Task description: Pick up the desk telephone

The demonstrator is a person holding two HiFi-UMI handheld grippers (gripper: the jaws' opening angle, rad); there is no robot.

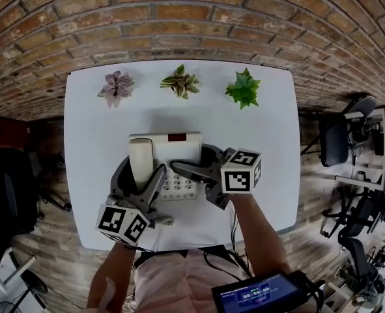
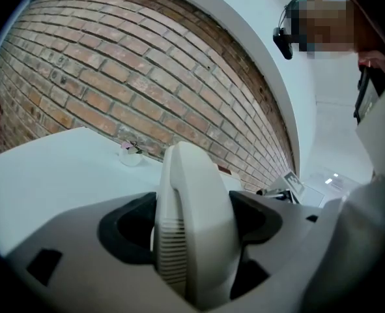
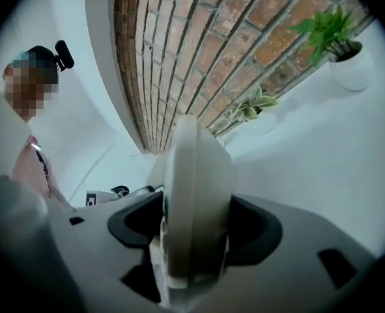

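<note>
A white desk telephone (image 1: pixel 176 147) stands on the white table (image 1: pixel 88 142), its handset (image 1: pixel 140 162) lying in the cradle on its left side. My left gripper (image 1: pixel 142 169) straddles the handset from the near side. In the left gripper view the handset (image 2: pixel 192 214) fills the gap and both dark pads press on it. My right gripper (image 1: pixel 189 158) reaches in from the right over the keypad. In the right gripper view the telephone (image 3: pixel 195 188) stands edge-on between the pads, which touch it. I cannot tell whether the telephone is off the table.
Three small potted plants (image 1: pixel 116 87) (image 1: pixel 180 81) (image 1: pixel 243 89) line the table's back edge, with a brick wall (image 1: pixel 192 18) behind them. The coiled cord (image 1: pixel 161 221) lies near the front edge. Office chairs (image 1: pixel 339 139) stand on the floor at the right.
</note>
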